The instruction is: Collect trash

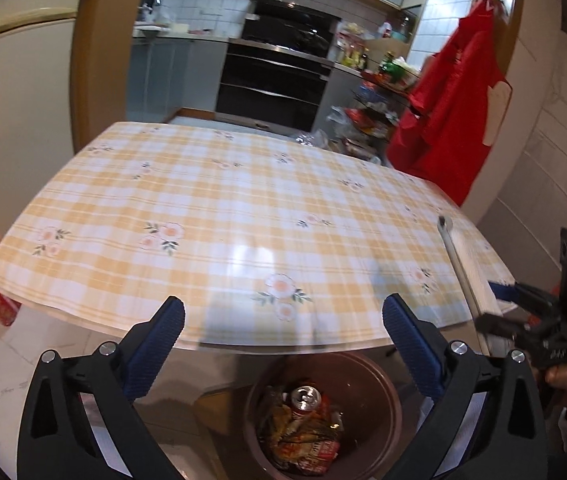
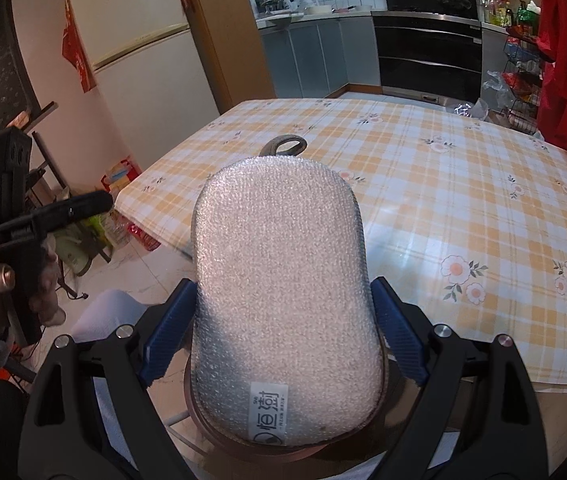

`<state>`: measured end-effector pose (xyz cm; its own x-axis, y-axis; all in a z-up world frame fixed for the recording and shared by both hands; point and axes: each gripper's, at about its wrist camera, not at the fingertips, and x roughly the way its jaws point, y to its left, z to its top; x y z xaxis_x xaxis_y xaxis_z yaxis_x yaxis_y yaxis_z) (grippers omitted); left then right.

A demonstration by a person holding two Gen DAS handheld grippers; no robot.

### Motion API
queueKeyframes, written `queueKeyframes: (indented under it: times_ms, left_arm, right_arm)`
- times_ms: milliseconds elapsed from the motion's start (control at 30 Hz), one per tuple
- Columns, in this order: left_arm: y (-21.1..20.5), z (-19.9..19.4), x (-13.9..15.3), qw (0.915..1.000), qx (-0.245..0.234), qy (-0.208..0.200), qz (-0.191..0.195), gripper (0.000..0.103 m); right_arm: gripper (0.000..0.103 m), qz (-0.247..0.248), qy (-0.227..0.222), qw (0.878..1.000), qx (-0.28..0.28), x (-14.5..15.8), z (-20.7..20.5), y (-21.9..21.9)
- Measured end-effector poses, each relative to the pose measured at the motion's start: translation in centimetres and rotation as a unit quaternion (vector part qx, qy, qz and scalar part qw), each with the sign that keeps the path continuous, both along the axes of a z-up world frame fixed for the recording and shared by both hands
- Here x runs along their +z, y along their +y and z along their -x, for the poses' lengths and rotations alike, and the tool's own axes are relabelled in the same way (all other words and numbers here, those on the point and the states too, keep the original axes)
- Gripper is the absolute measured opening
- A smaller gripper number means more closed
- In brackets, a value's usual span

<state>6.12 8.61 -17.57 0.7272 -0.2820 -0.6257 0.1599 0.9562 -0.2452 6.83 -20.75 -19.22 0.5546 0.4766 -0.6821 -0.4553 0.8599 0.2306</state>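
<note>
A brown round trash bin [image 1: 379,408] stands on the floor under the table's near edge. In it lie a red drink can [image 1: 305,398] and several crumpled snack wrappers [image 1: 303,436]. My left gripper [image 1: 283,344] is open and empty above the bin. My right gripper [image 2: 283,312] is shut on a silver scrubbing sponge [image 2: 283,288] with a loop at its far end, held over the bin's rim [image 2: 243,446]. In the left wrist view the sponge [image 1: 471,268] shows edge-on at the right, with the right gripper [image 1: 523,316] behind it.
The table with the yellow checked floral cloth [image 1: 219,208] fills the middle of both views. A red apron [image 1: 459,108] hangs at the right. A fridge [image 2: 139,64] stands left, with bags on the floor. The left gripper's body [image 2: 15,216] shows at the left.
</note>
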Motion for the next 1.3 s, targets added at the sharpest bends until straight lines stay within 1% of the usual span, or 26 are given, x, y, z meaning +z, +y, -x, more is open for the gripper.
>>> queueKeyframes:
  times_ms: [233,567,600,633,700,767,833,1000,1200,1300]
  left_arm:
    - [0.7,0.6,-0.5,0.9998,0.016,0.008,-0.002,0.097]
    - [1.2,0.9,-1.1,0.9996,0.024,0.013,0.002,0.097]
    - [1.3,0.9,-1.2,0.9996,0.024,0.014,0.001,0.097]
    - [1.3,0.9,-1.2,0.9996,0.025,0.015,0.001,0.097]
    - [1.4,0.9,-1.4,0.9996,0.024,0.016,0.001,0.097]
    - [1.3,0.9,-1.5,0.9996,0.025,0.017,0.0,0.097]
    - [1.3,0.9,-1.5,0.9996,0.024,0.017,-0.002,0.097]
    - [1.0,0.9,-1.6,0.9996,0.019,0.014,-0.013,0.097]
    - [0.4,1.0,-1.2,0.9996,0.017,0.007,-0.022,0.097]
    - [0.1,1.0,-0.5,0.9994,0.016,0.0,-0.031,0.097]
  right_arm:
    - [0.087,0.01,0.019,1.0,0.018,-1.0,0.5,1.3]
    - [0.089,0.006,0.051,0.997,0.049,-2.2,0.9,3.4]
    - [0.09,0.004,0.059,0.997,0.054,-2.5,0.8,3.6]
    - [0.094,0.002,0.065,0.996,0.057,-2.6,0.9,3.8]
    - [0.095,0.0,0.072,0.995,0.066,-3.0,1.0,4.2]
    - [0.095,0.009,0.075,0.995,0.068,-3.4,1.1,4.6]
    - [0.096,0.014,0.076,0.995,0.065,-3.5,1.0,4.6]
    - [0.097,0.024,0.071,0.997,0.035,-3.3,0.7,3.8]
    - [0.097,0.034,0.055,0.998,0.008,-2.3,0.3,2.8]
    - [0.097,0.041,0.042,0.998,-0.011,-1.4,0.1,2.3]
